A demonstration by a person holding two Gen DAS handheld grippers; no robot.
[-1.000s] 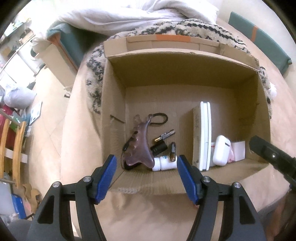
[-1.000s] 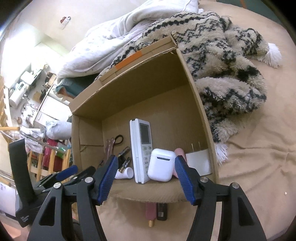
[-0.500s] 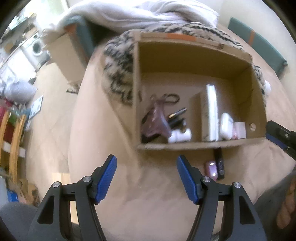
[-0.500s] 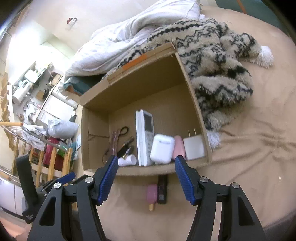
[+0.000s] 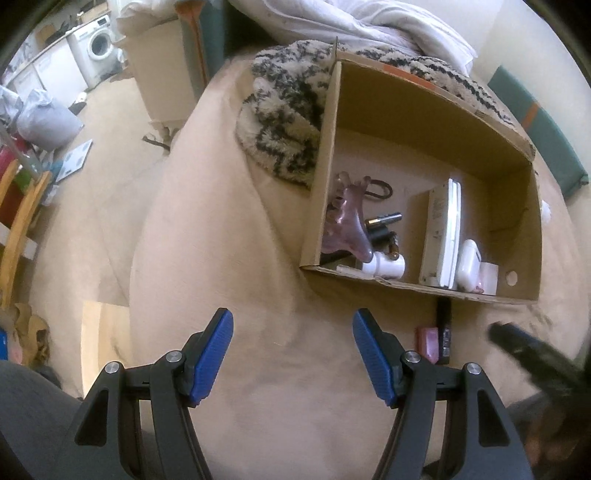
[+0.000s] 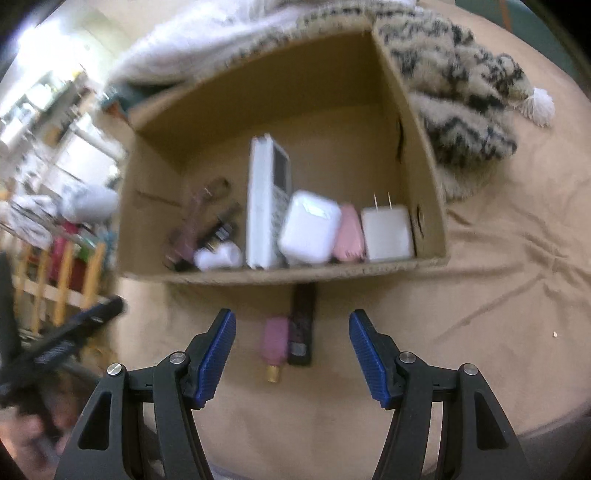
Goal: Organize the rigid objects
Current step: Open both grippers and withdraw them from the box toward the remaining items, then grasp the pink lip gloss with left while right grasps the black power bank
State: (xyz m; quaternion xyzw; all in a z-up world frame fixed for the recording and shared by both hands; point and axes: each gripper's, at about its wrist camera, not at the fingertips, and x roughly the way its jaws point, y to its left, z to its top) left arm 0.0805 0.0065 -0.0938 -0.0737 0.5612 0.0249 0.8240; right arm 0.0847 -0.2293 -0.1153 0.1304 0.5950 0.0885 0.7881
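Note:
An open cardboard box (image 5: 413, 110) (image 6: 280, 92) lies on a beige bed cover. It holds a purple hair claw (image 5: 345, 229), batteries (image 5: 382, 220), a small white bottle (image 5: 386, 265), a white remote (image 6: 267, 206), a white earbud case (image 6: 308, 227), a pink item (image 6: 349, 236) and a white charger plug (image 6: 388, 232). In front of the box lie a pink lipstick (image 6: 275, 343) and a black stick (image 6: 303, 325). My left gripper (image 5: 291, 356) is open and empty, left of them. My right gripper (image 6: 291, 356) is open and empty just above them.
A black-and-cream knitted blanket (image 6: 461, 96) and a white duvet (image 5: 369, 26) lie behind the box. The bed's left edge (image 5: 147, 229) drops to the floor, with a wooden rack (image 5: 18, 206) and a washing machine (image 5: 98, 44) beyond.
Both grippers have pulled back from the box toward the bed's near side. The lipstick and black stick in front of the box have come into view. Both stay open.

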